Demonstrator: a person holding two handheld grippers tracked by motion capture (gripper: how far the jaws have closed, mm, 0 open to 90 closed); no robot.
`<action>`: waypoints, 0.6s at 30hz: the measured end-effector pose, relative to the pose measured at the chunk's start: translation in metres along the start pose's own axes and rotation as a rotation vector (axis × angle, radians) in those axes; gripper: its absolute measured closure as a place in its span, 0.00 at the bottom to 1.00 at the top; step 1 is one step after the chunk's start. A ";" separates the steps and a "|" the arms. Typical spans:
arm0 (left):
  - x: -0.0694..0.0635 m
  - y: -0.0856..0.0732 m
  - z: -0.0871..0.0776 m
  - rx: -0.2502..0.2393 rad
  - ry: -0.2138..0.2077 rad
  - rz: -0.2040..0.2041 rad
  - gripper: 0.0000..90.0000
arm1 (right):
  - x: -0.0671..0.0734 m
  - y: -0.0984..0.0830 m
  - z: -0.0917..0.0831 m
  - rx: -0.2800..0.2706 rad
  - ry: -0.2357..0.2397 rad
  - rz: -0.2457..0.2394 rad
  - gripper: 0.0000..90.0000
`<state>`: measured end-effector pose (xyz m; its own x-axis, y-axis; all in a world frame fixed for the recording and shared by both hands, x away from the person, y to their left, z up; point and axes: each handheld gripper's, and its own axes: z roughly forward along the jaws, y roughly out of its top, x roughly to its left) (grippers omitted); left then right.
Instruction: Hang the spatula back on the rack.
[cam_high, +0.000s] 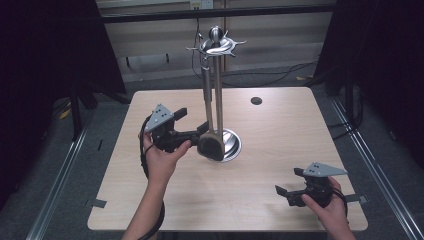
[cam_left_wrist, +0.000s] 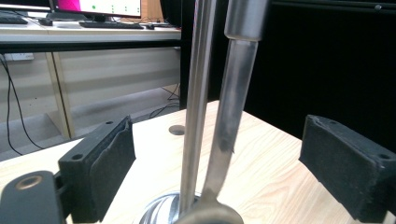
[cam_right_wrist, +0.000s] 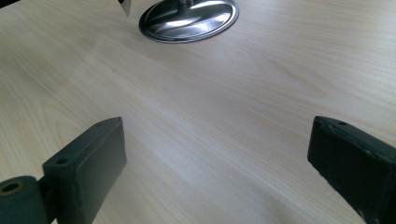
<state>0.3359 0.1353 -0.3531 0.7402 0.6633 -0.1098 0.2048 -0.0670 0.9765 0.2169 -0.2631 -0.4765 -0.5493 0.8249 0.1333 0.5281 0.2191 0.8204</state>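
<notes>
Left gripper (cam_high: 201, 131) stands apart around the hung steel ladle (cam_left_wrist: 229, 126) on its chrome stand (cam_left_wrist: 197, 93), seemingly released; next, withdraw clear; right gripper (cam_high: 283, 194) apart, idle near right on the tabletop (cam_high: 280, 130)

Silver stand (cam_high: 218, 90), pale wood table (cam_high: 280, 150)

Both forearms are showing bare, no sleeves or gloves. Left gripper (cam_high: 196, 131) is looking matt black w/ a boxy body, a grey three-cornered plate on top w/ small dark holes, and a black cable looping by the wrist. Right gripper (cam_high: 285, 192) is wearing the same grey plate and black cable. Jaw pads are showing as black, rough-textured blocks, edges a bit frayed, w/ small screw holes; a brass-ringed hole is sitting low left.
</notes>
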 end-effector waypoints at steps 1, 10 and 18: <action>0.000 0.000 0.000 -0.003 0.001 0.000 0.10 | 0.000 0.000 0.000 -0.001 -0.001 0.001 0.05; 0.003 -0.006 -0.003 -0.006 -0.001 -0.009 0.06 | 0.001 -0.001 0.001 0.006 0.006 -0.002 0.05; 0.006 -0.015 -0.007 0.018 -0.001 0.007 0.05 | 0.001 -0.001 0.002 0.009 0.006 -0.002 0.05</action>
<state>0.3321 0.1456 -0.3673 0.7422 0.6623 -0.1030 0.2111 -0.0851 0.9738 0.2174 -0.2618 -0.4783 -0.5544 0.8213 0.1346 0.5323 0.2256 0.8160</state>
